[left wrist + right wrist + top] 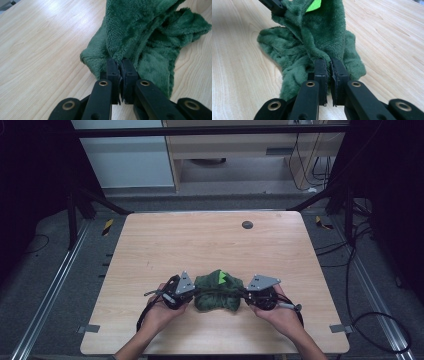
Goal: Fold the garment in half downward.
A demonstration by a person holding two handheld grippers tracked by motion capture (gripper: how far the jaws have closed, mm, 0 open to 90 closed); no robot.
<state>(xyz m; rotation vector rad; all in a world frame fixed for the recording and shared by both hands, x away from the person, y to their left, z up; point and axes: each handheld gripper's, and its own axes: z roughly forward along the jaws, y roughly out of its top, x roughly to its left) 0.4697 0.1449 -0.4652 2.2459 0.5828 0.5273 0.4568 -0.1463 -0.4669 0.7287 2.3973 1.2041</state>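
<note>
A: The green cloth (217, 291) sits bunched on the surface (210, 240), its folds hiding the edges.

B: Left hand-held gripper (119, 65) pinches one end; right hand-held gripper (329, 65) clamps the cloth's other end.

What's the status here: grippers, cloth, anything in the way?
Left gripper shut on green cloth. Right gripper shut on its other side. Cloth bunched between them, partly resting on table. Nothing in the way.
</note>
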